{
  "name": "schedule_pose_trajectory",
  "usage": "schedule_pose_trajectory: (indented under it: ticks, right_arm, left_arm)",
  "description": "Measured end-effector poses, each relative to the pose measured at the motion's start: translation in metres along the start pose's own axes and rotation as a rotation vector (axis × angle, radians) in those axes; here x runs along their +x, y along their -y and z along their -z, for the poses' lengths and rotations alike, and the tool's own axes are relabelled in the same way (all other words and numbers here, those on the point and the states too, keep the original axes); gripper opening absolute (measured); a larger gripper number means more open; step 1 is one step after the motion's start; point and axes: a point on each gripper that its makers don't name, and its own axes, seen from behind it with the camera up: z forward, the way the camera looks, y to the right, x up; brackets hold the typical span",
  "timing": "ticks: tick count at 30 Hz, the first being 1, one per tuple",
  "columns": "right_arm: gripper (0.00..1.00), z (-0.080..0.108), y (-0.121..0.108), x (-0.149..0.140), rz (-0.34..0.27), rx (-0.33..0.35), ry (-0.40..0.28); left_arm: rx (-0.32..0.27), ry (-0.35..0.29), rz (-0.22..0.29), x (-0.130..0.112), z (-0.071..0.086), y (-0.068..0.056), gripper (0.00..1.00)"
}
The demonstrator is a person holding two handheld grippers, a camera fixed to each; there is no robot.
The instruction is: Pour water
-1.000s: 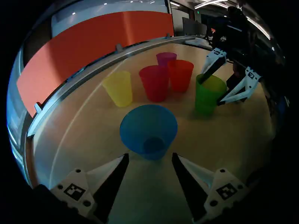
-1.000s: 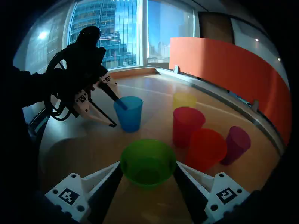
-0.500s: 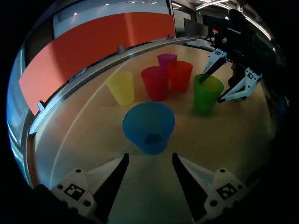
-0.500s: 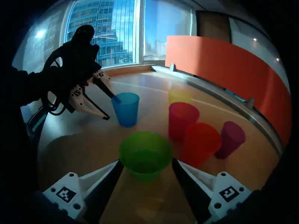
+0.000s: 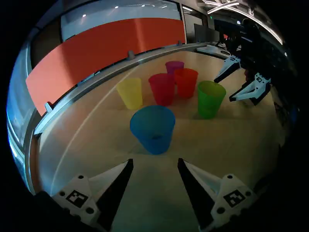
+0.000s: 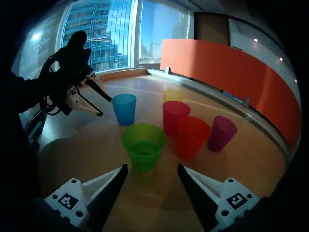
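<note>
A blue cup [image 5: 152, 128] stands upright on the wooden table just beyond my left gripper [image 5: 154, 164], which is open with nothing between its fingers. In the right gripper view the green cup [image 6: 144, 146] stands upright a short way ahead of my right gripper [image 6: 152, 170], also open and empty. The right gripper [image 5: 237, 83] appears in the left gripper view, just right of the green cup [image 5: 210, 98] and clear of it. The left gripper [image 6: 96, 100] appears in the right gripper view, left of the blue cup [image 6: 124, 109] and apart from it.
Yellow [image 5: 130, 92], red [image 5: 162, 89], orange [image 5: 185, 82] and purple [image 5: 174, 66] cups stand grouped behind the blue and green ones. An orange partition [image 5: 96, 46] runs along the table's far edge. Windows [image 6: 112, 34] lie behind the person's dark sleeve [image 6: 23, 96].
Both grippers have drawn back from their cups: the blue and green cups stood between the fingers a second ago and now stand free in front of the fingertips.
</note>
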Motion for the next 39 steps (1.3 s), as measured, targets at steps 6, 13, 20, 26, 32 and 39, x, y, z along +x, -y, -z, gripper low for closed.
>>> schedule_pose_trajectory:
  ticks: [6,13,20,26,32,39]
  right_arm:
    - [1.00,0.018,-0.009,-0.001,-0.024,-0.041,-0.027]
    - [1.00,0.038,-0.017,0.002,-0.060,-0.087,-0.067]
    - [1.00,0.052,-0.029,0.009,-0.090,-0.146,-0.104]
    - [1.00,0.061,-0.038,0.021,-0.128,-0.206,-0.155]
    - [1.00,0.065,-0.050,0.020,-0.175,-0.279,-0.185]
    - [1.00,0.075,-0.066,0.027,-0.192,-0.385,-0.236]
  left_arm:
    - [0.044,-0.033,0.038,0.000,0.013,0.004,0.85]
    - [0.084,-0.076,0.088,0.001,0.028,0.010,0.85]
    - [0.136,-0.139,0.122,0.009,0.040,0.015,0.85]
    - [0.176,-0.200,0.151,0.020,0.048,0.015,0.85]
    - [0.238,-0.261,0.174,0.029,0.056,0.021,0.85]
    - [0.319,-0.340,0.212,0.043,0.066,0.033,0.85]
